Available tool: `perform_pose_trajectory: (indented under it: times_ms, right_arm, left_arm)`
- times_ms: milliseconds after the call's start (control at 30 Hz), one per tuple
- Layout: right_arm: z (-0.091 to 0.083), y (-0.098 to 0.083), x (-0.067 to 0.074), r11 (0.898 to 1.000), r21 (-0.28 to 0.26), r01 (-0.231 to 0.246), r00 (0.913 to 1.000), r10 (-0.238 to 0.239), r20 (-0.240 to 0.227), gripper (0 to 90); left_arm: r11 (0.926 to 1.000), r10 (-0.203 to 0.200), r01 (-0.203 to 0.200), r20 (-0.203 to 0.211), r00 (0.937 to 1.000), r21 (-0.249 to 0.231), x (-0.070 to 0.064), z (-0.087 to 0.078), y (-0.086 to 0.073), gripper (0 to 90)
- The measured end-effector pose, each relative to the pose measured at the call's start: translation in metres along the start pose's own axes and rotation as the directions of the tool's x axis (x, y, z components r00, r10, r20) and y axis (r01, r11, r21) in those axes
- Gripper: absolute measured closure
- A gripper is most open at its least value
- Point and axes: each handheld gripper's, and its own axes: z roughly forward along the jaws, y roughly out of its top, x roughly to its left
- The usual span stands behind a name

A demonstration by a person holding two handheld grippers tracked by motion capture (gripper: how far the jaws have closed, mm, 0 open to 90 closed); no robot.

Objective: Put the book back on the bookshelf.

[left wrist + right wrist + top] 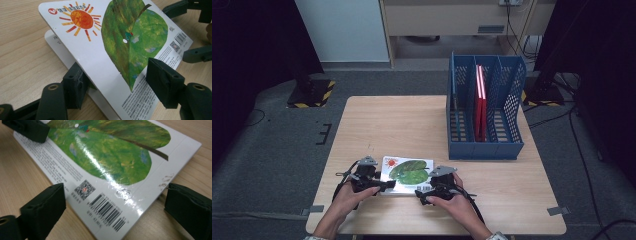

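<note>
**Glossy board book, cover caught at one corner**

Glossy white card with a green leaf and an orange sun: that is the book [406, 174] we are working on, lying near the front edge of the wooden table [412, 125], between our two hands. Our left gripper [120, 82] has its jaws half closed around the cover, which stands tilted up off the pages beneath; one jaw sits under it and the other over the leaf, but we cannot tell whether the pads press yet. Our right gripper [112, 207] stands open astride the barcode corner, touching nothing. We judge the pick-up just begun. Next, both grippers need to close on the whole book, not only the cover, before lifting it toward the blue file rack [484, 107], where a red book [481, 102] already stands.
</note>
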Motion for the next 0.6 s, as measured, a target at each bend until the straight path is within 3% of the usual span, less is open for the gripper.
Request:
perform_pose_trajectory:
  times_ms: [367, 600]
  right_arm:
    - [0.002, 0.003, -0.008, 1.000, 0.001, -0.015, 0.9993, 0.015, -0.033, 0.3]
    - [0.001, 0.005, -0.017, 0.999, -0.012, -0.046, 0.9978, 0.045, -0.048, 4.0]
  left_arm:
    - [0.9993, 0.035, -0.035, -0.009, 0.9993, -0.012, -0.002, -0.002, 0.002, 37.0]
    - [0.9986, 0.050, -0.051, -0.020, 0.9985, -0.017, -0.003, -0.001, 0.002, 37.4]
